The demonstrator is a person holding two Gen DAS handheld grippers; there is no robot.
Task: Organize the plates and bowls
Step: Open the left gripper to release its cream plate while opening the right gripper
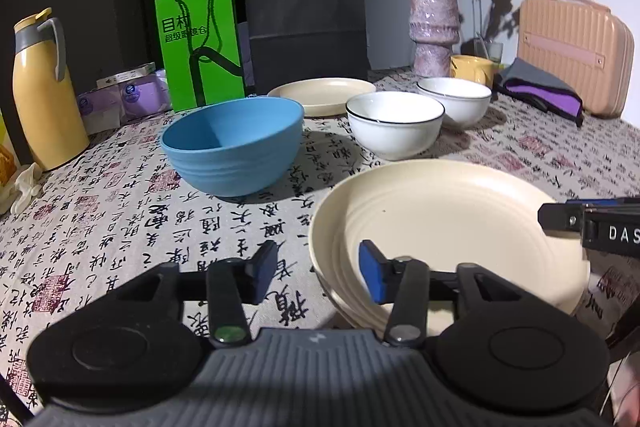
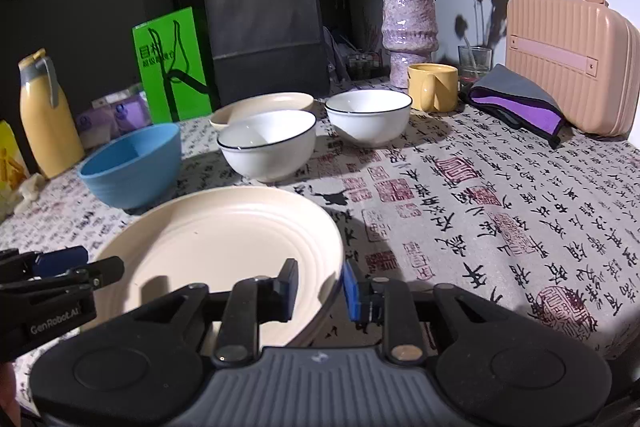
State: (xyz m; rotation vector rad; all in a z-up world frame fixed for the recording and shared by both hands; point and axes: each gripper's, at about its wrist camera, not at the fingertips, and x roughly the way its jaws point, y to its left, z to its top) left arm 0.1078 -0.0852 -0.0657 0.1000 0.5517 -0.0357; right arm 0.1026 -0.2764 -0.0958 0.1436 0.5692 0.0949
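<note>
Yellow plastic: thermos jug [image 1: 42, 91], upper left of the left-wrist frame, upright at the table's far edge, clear of the working area.

Green card: shopping bag [image 1: 200, 47], upright beside a grey paper bag [image 1: 306, 15]; backdrop only.

Blue plastic: ribbed bowl [image 1: 234, 145], left of centre, standing alone on the calligraphy-print tablecloth [image 1: 120, 227]; judged not yet nested.

Cream: small plate [image 1: 322, 95], behind the blue bowl, unstacked.

White ceramic, dark-rimmed: two bowls, nearer bowl [image 1: 394, 125] and farther bowl [image 1: 454, 101], side by side, apart, probably awaiting stacking.

Cream, ribbed: large plate [image 1: 448, 227], lower right of the left-wrist frame, resting on what looks like another plate beneath; judged the stacking spot.

Left gripper [image 1: 318, 269]: jaws apart, straddling the plate's near-left rim, one pad outside and one over the plate, neither pressing.

Right gripper [image 2: 320, 285]: lower centre of the right-wrist frame, jaws narrowly apart either side of the plate's right rim; contact cannot be told, apparently a release after a two-handed set-down.
</note>
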